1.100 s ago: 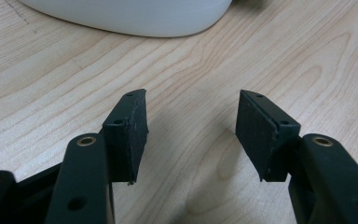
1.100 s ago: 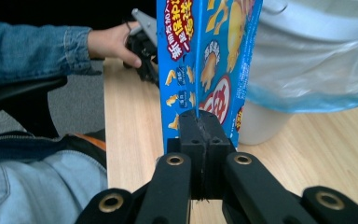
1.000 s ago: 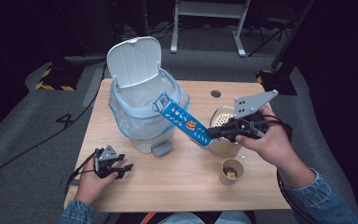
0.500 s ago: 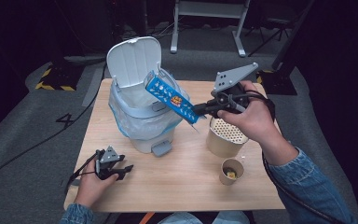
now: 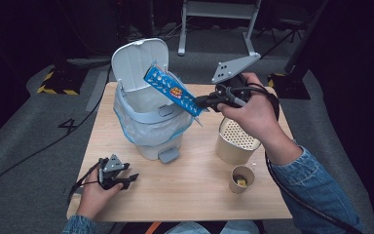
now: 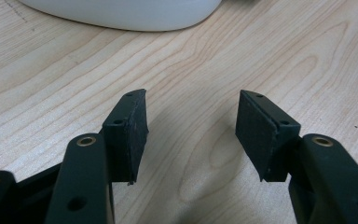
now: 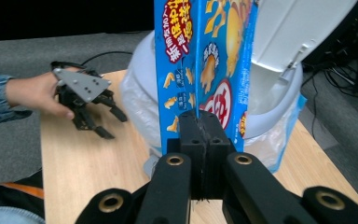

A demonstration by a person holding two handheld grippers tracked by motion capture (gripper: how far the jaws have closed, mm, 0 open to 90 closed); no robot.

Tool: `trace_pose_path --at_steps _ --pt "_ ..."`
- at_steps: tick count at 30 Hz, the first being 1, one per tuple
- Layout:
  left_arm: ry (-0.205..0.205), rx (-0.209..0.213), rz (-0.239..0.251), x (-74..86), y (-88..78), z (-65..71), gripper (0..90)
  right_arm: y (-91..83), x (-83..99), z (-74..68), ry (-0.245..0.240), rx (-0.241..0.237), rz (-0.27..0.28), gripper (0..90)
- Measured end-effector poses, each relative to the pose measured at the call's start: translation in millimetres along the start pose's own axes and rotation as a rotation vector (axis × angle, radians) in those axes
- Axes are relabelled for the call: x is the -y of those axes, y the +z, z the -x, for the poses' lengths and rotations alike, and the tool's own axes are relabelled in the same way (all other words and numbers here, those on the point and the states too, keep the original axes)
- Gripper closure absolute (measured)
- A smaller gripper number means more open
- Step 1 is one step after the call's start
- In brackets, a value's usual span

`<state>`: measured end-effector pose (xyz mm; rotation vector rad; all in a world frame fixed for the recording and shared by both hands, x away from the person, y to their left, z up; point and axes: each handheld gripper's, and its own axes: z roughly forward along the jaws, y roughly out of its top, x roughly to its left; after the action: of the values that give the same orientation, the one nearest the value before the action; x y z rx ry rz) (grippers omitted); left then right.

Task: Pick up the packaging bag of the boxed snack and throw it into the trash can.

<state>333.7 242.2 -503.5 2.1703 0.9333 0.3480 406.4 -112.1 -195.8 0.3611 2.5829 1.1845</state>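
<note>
The snack packet (image 5: 171, 90) is bright blue with yellow, red and white print. The bin (image 5: 146, 122) is pale grey-white, its liner edged blue. The desk (image 5: 195, 195) is light wood grain; the perforated cup (image 5: 236, 144) is tan.

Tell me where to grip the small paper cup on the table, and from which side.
Grip the small paper cup across its rim, coming straight down from above. It stands upright and open-topped with something yellowish inside, so a side approach risks tipping it. The perforated canister stands close behind it, so probably set the jaws left to right.
</note>
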Motion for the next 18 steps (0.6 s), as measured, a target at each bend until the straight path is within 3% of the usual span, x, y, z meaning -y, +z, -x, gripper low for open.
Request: trace_pose_path --at_steps 10,18 --pt "-0.006 0.007 0.004 -0.2 -0.1 -2.0 44.0 25.0 -5.9 2.5 0.029 0.016 -0.040 87.7" --pt "-0.006 0.008 0.004 -0.2 -0.1 -2.0 44.0 43.7 -8.8 1.1 0.017 0.030 -0.082 80.8"
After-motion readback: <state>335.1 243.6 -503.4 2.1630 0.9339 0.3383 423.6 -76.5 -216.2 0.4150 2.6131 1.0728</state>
